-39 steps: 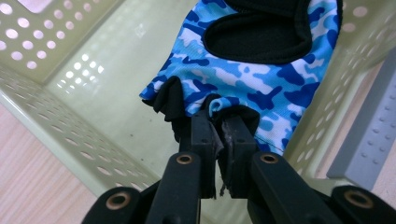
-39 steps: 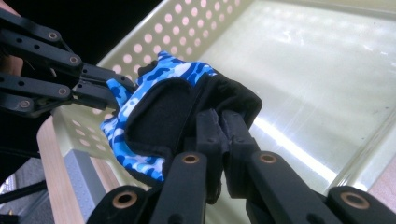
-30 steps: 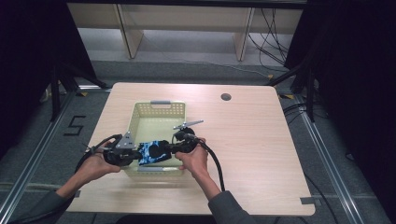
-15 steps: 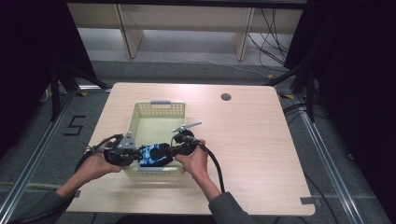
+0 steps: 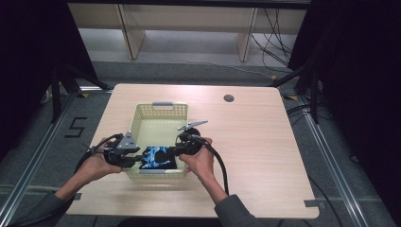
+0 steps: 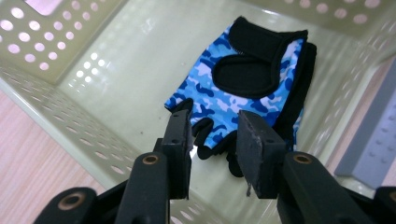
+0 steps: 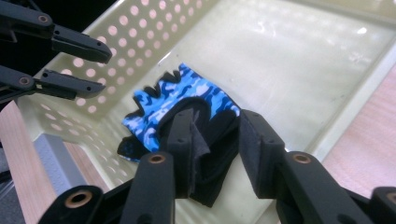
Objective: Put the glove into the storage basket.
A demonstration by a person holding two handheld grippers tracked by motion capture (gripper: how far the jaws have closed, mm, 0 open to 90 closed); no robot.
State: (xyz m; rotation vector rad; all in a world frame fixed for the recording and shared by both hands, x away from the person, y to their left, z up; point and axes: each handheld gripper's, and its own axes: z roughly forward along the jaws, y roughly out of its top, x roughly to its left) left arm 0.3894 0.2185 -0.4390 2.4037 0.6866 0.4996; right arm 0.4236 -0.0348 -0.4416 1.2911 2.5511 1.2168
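A blue camouflage fingerless glove (image 5: 157,158) with black trim lies on the floor of a pale yellow perforated basket (image 5: 134,123), at its near end. In the left gripper view my left gripper (image 6: 215,120) is open just above the glove (image 6: 243,88), with the glove's finger ends showing between the jaws. The right gripper (image 7: 218,119) is open over the glove's black cuff (image 7: 219,154); I cannot tell whether it touches. In the high view the left gripper (image 5: 141,160) and right gripper (image 5: 174,151) face each other across the glove. The left gripper (image 7: 103,70) also shows open in the right gripper view.
The basket stands on a light wooden table (image 5: 255,142) with a round cable hole (image 5: 229,98) at the back. A grey handle (image 5: 162,103) sits on the basket's far rim. The perforated walls (image 6: 46,56) close in around both grippers. Black cables trail from the hands.
The glove and both grippers have sunk slightly toward the basket's near floor. The hands have otherwise barely shifted.
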